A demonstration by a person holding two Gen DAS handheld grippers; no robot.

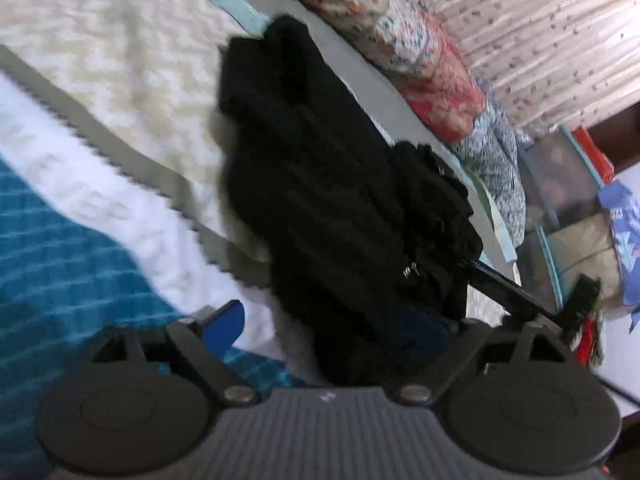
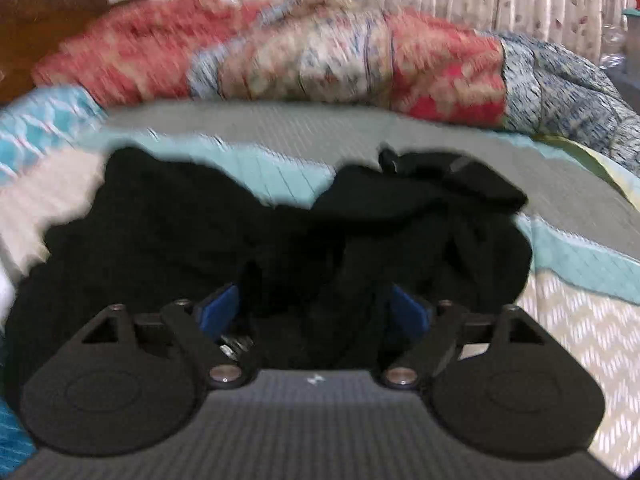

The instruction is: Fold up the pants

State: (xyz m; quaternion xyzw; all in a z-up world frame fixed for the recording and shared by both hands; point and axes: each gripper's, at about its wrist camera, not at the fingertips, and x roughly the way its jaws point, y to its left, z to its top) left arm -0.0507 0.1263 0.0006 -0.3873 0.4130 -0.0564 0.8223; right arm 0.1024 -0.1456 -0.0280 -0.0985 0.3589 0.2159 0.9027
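Left wrist view: the black pants (image 1: 320, 184) lie on the bed (image 1: 120, 64), their long axis running from the left hand-held gripper (image 1: 332, 320) up toward the rolled quilt (image 1: 400, 40); its jaws stand spread, cloth between them, unpinched.

Right wrist view: the pants (image 2: 240, 232) bunch crosswise just ahead of the right hand-held gripper (image 2: 316, 308), spread too and nearer the heap.

Both grippers: black round-disc housings, blue fingers (image 2: 218, 310), silver screws.
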